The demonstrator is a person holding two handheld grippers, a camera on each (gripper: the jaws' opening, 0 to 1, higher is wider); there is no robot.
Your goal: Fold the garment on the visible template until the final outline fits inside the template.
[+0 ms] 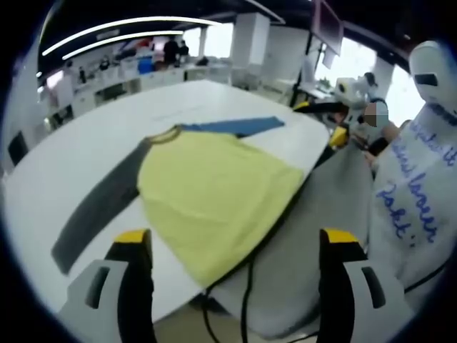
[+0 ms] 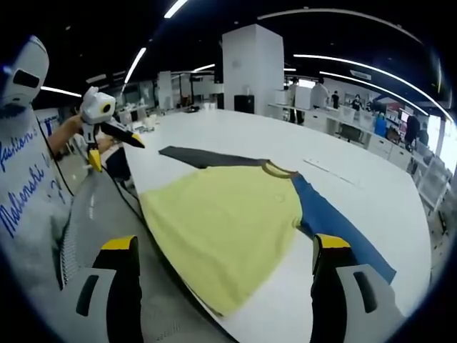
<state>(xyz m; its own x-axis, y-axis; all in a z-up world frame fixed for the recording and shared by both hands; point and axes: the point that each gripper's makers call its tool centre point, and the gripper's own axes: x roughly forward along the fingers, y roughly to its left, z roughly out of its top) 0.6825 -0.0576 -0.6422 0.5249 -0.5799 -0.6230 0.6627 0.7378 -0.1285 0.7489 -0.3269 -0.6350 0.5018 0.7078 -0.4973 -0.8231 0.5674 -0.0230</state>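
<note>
Left gripper view: garment (image 1: 214, 189) lies flat on the white counter (image 1: 86, 143), yellow body toward the near edge, hem hanging slightly over it. Grey sleeve (image 1: 100, 207) runs out to the picture's left, blue sleeve (image 1: 235, 126) toward the far side. Left gripper (image 1: 235, 250) held short of the hem, fingers (image 1: 132, 246) spread wide, nothing between them. The right gripper (image 1: 335, 118) appears at picture right, beyond the counter edge, in a person's hand. No template outline can be made out on the counter.

Right gripper view: same garment (image 2: 228, 221), collar (image 2: 278, 170) pointing away, blue sleeve (image 2: 335, 225) extended right, grey sleeve (image 2: 203, 156) left. Right gripper (image 2: 225, 254) hovers over the near hem, fingers (image 2: 332, 246) apart and empty. The left gripper (image 2: 100, 114) shows at picture left, off the counter.

Judgement: folding not yet begun; garment fully spread, both sleeves out. Step in hand is the approach for a first grasp. Next move likely calls for each gripper to close on a sleeve or shoulder edge and bring it in over the yellow body, keeping the cloth on the counter.
</note>
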